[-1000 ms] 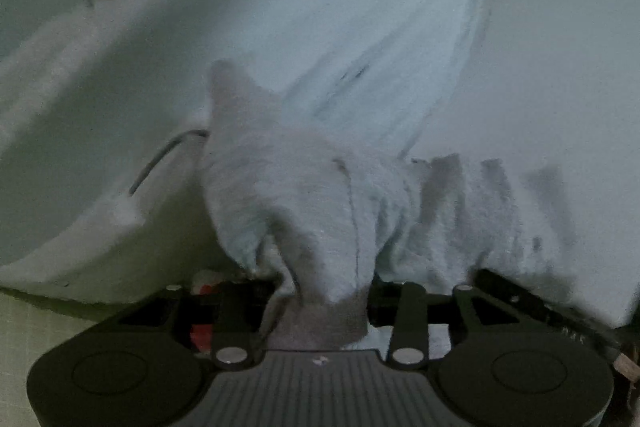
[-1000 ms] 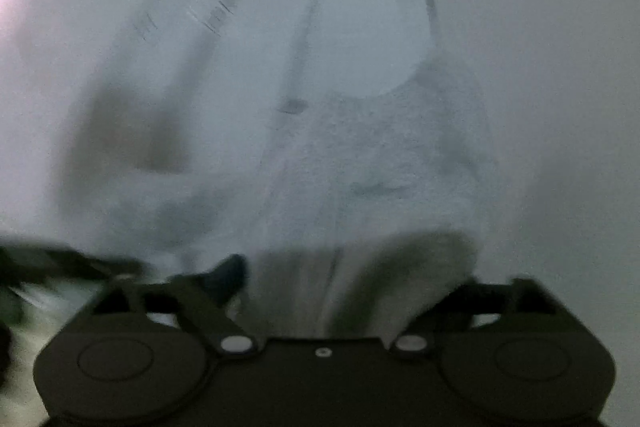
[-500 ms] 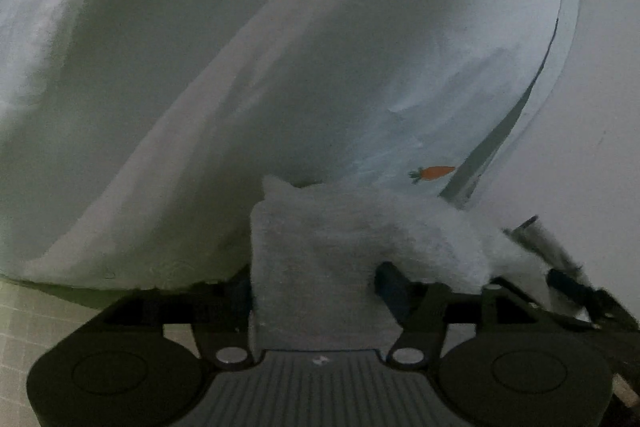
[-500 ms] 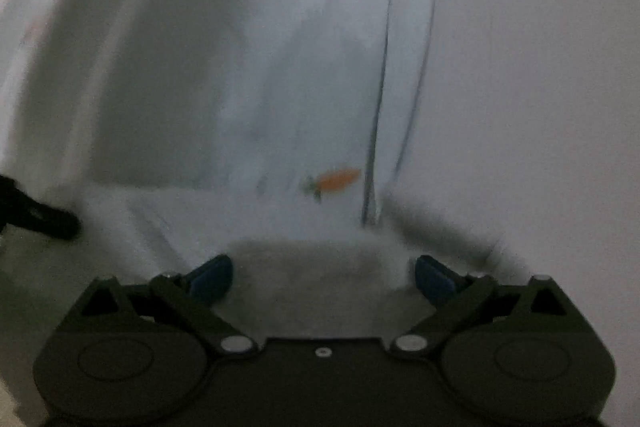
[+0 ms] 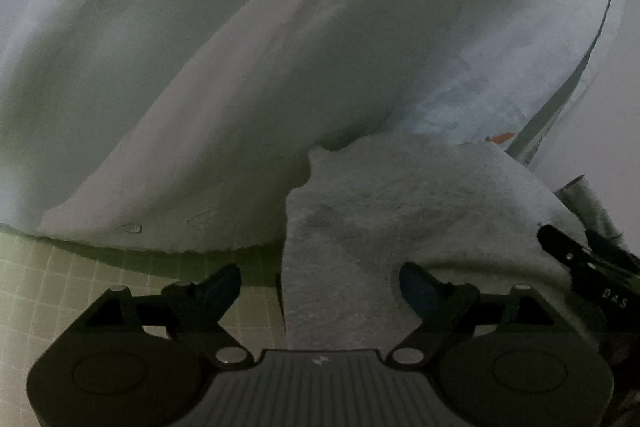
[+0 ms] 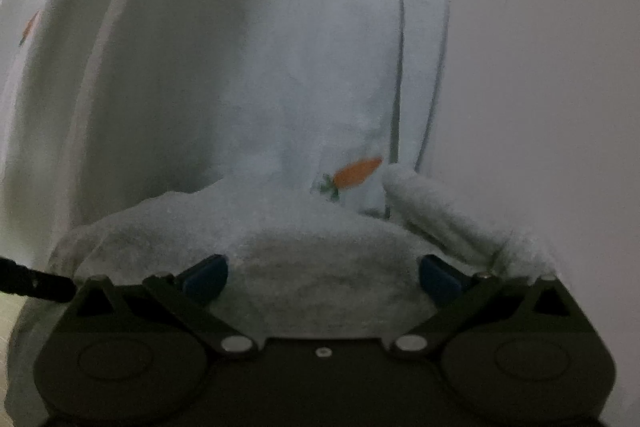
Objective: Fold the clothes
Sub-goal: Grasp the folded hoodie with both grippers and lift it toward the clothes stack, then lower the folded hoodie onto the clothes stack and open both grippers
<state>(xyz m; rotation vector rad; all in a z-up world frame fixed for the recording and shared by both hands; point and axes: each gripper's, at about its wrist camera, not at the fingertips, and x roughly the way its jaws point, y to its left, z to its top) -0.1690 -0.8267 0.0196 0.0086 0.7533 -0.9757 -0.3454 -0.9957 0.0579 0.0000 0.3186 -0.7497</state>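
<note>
My left gripper (image 5: 320,285) is matte black, with two round housings at the frame's lower corners, a ribbed grey centre plate, silver pivot screws and dark blue fingertip pads (image 5: 416,287). My right gripper (image 6: 322,273) matches it: black linkage arms, silver screws, blue pads (image 6: 202,273), but a smooth centre.

Garment (image 5: 400,227): pale fleecy cloth, nappy and matt. Left tool (image 5: 320,287): matt black plastic. Tabletop (image 5: 120,275): gridded matt mat.
</note>
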